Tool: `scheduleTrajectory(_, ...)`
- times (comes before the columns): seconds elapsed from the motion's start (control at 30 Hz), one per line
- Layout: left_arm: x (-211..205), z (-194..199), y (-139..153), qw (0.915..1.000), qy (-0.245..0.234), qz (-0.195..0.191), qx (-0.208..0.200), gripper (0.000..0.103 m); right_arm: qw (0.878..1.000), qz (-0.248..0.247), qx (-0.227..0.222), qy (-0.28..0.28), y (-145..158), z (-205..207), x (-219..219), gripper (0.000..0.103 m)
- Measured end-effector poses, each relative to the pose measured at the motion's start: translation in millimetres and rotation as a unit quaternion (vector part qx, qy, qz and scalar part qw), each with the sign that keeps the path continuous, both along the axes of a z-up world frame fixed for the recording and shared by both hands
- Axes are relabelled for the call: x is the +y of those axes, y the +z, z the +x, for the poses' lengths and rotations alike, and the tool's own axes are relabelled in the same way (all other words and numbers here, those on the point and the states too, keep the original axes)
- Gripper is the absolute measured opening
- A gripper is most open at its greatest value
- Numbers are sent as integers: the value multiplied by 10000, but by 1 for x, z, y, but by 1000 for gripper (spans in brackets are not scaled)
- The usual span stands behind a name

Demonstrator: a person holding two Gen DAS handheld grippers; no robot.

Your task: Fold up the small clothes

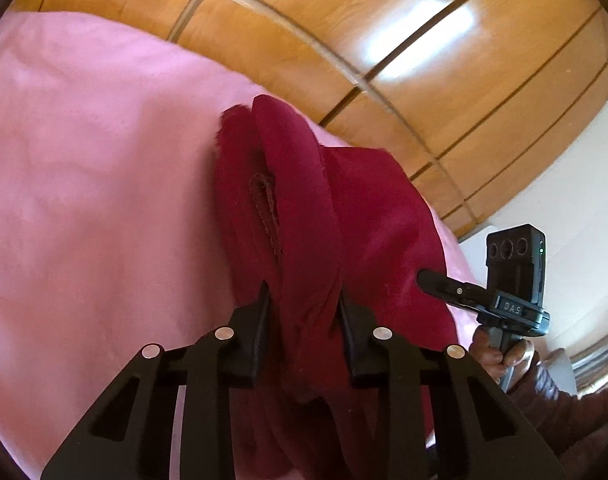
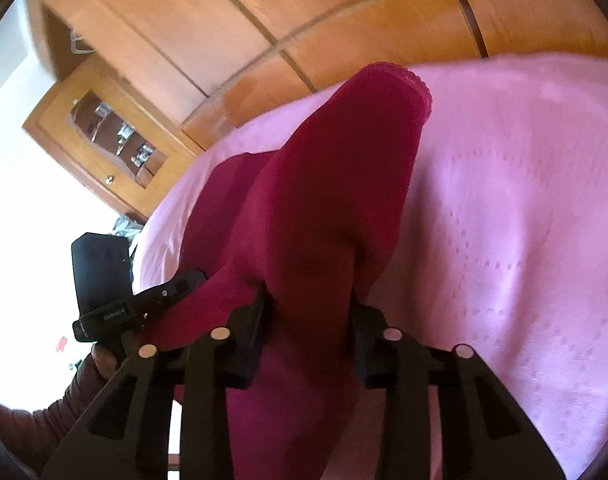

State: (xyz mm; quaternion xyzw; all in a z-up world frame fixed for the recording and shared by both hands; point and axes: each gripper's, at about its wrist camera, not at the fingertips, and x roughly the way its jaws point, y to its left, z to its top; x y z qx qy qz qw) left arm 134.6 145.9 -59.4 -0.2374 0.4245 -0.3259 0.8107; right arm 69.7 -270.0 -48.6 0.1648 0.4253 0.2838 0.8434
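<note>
A small dark red garment lies bunched on a pink bedsheet. My left gripper is shut on a thick fold of it, the cloth filling the gap between both fingers. In the right wrist view the same red garment, with a lace-trimmed edge at its far end, rises from my right gripper, which is shut on another fold. Each gripper shows in the other's view: the right gripper touches the cloth's right side, and the left gripper touches its left side.
The pink bedsheet spreads wide around the garment. A wooden wardrobe stands behind the bed. A wooden cabinet with a glass door is at the left. A person's hand and dark sleeve hold the other gripper's handle.
</note>
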Motion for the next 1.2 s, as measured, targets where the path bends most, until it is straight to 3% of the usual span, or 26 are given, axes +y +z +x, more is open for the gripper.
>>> scheduleTrajectory(0.23, -44, 3, 34, 9985, -321, -272, -363, 27, 9962, -282, -725, -378, 49, -5, -44, 24)
scheduleTrajectory(0.43, -129, 48, 58, 9949, -756, -300, -593, 27, 9849, -793, -1109, -1065, 73, 12, -116, 23)
scheduleTrajectory(0.6, -209, 97, 69, 9931, -967, -39, -656, 27, 9715, -1176, -1036, -1776, 58, 46, -174, 23)
scheduleTrajectory(0.63, -228, 107, 69, 9923, -988, 170, -729, 27, 9705, -1213, -946, -1855, 50, 53, -184, 23)
scheduleTrajectory(0.73, -272, 127, 51, 9900, -1088, 680, -591, 27, 9616, -1594, -318, -2211, 0, 73, -211, 25)
scheduleTrajectory(0.83, -303, 138, 11, 9839, -1114, 1384, -205, 29, 9601, -1484, -254, -2357, -30, 63, -222, 34)
scheduleTrajectory(0.93, -297, 136, 0, 9878, -979, 1193, -195, 33, 9594, -1216, -201, -2538, -34, 54, -234, 42)
scheduleTrajectory(0.97, -294, 137, 0, 9893, -935, 1113, -85, 33, 9573, -1288, -181, -2583, -31, 53, -233, 50)
scheduleTrajectory(1.07, -291, 123, 14, 9898, -739, 1219, -77, 33, 9512, -1676, -294, -2575, -18, 48, -228, 62)
scheduleTrajectory(1.2, -279, 103, 25, 9915, -433, 1222, -112, 34, 9339, -2281, -667, -2672, 5, 29, -224, 68)
